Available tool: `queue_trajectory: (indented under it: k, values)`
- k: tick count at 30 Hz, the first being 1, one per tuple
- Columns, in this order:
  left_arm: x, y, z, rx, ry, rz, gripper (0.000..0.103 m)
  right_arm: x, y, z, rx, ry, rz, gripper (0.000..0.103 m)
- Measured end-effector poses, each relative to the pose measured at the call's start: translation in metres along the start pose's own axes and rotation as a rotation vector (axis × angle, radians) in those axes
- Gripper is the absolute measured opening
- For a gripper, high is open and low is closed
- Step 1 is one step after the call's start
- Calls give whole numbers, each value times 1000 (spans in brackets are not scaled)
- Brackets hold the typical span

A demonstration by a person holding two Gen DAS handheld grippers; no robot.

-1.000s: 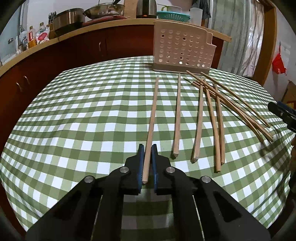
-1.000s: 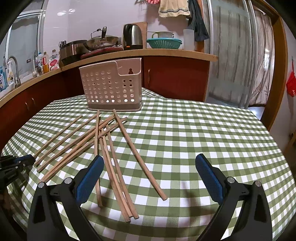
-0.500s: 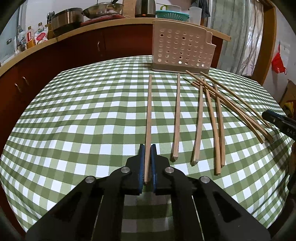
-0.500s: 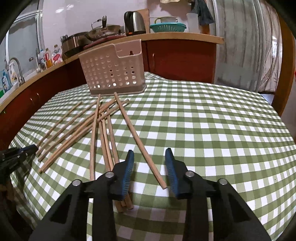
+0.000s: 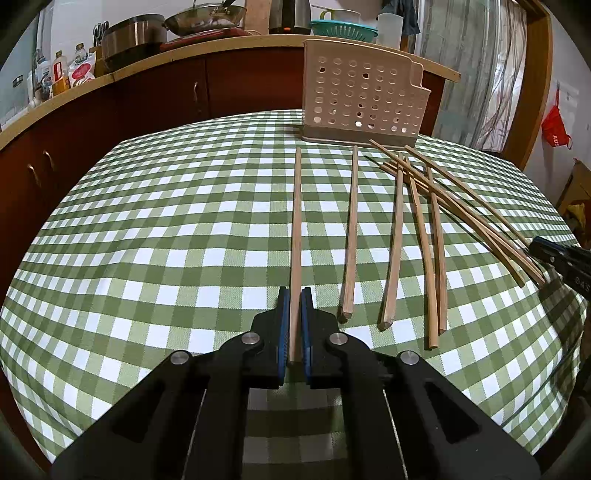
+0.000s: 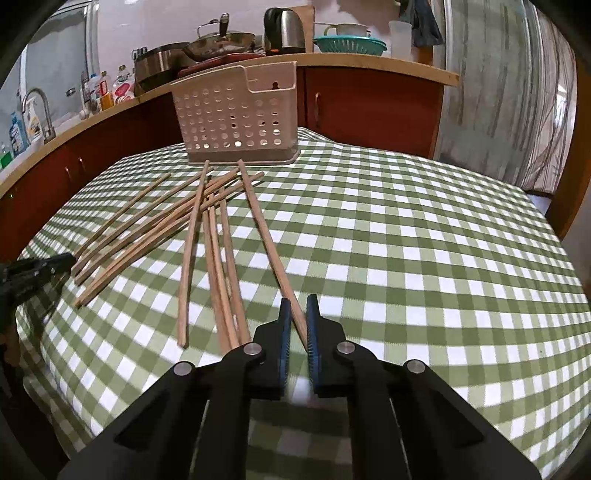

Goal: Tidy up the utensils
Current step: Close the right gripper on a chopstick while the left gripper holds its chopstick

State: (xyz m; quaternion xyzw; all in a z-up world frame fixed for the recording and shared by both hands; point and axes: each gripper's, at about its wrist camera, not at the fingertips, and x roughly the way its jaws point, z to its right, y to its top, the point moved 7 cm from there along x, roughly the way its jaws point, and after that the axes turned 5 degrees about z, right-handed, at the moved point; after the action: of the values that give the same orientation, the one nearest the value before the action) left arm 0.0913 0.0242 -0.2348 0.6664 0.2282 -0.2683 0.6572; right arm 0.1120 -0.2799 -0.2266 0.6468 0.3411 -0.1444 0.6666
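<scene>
You are working in a home kitchen: wooden counter carrying kettle, wok, faucet, and a checked tablecloth.

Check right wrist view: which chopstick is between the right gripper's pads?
The rightmost chopstick, lying alone and running from the basket straight into the right gripper. The other chopsticks lie to its left, outside the pads.

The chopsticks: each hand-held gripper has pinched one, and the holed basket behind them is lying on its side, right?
Not quite. The basket stands upright, as the right wrist view shows. The rest holds: the left hand-held gripper grips one chopstick, the right hand-held gripper another.
</scene>
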Motion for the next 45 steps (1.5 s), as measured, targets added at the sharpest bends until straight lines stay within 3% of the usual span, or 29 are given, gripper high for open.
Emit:
queue_trajectory:
  k: [6, 9, 13, 16, 20, 24, 26, 28, 30, 32, 45]
  values:
    - [0, 0, 0, 0, -1, 0, 7, -8, -7, 2, 8, 8, 14, 10]
    - [0, 0, 0, 1, -1, 0, 7, -7, -8, 3, 23, 14, 24, 26]
    - [0, 0, -1, 1, -1, -1, 7, -6, -9, 1, 5, 13, 38, 28]
    - [0, 0, 0, 2, -1, 0, 7, -8, -9, 0, -4, 15, 38, 14]
    - [0, 0, -1, 1, -1, -1, 7, -13, -13, -2, -12, 19, 40, 9]
    - [0, 0, -1, 1, -1, -1, 7, -14, -14, -1, 2, 30, 56, 10]
    - [0, 0, 0, -3, -1, -1, 7, -13, -14, -3, 11, 52, 69, 18]
    - [0, 0, 0, -4, -1, -1, 7, -13, -16, -5, -6, 39, 85, 18]
    - [0, 0, 0, -9, -3, 1, 7, -14, -17, -6, -9, 32, 95, 17]
    - [0, -1, 0, -18, -8, 4, 7, -14, -17, -3, 11, 38, 98, 8]
    - [-16, 4, -1, -26, 0, 63, 7, -33, -5, -4, 5, 13, 177, 7]
